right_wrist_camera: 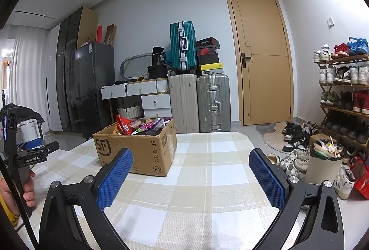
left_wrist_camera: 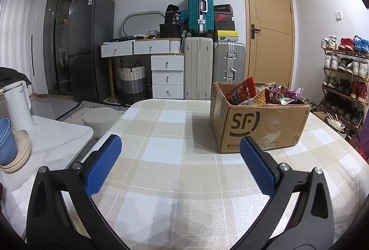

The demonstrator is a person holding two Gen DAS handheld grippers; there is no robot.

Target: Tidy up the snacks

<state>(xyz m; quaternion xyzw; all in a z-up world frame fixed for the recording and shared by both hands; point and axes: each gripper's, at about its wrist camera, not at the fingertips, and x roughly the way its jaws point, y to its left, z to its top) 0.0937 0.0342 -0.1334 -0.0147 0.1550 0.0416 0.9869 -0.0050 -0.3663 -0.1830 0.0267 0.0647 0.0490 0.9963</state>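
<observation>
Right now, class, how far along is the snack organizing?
Done: snack packets are piled in the cardboard box, and none show on the checked tablecloth. In hand: nothing; the left gripper and right gripper are both open and empty. Whether any snacks remain elsewhere cannot be told.

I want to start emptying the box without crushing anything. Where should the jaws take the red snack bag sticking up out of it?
Probably its upper edge, coming from above. The red snack bag stands tilted, its top above the rim of the cardboard box, while its lower part is wedged among other packets. Both the left gripper and right gripper are open.
</observation>
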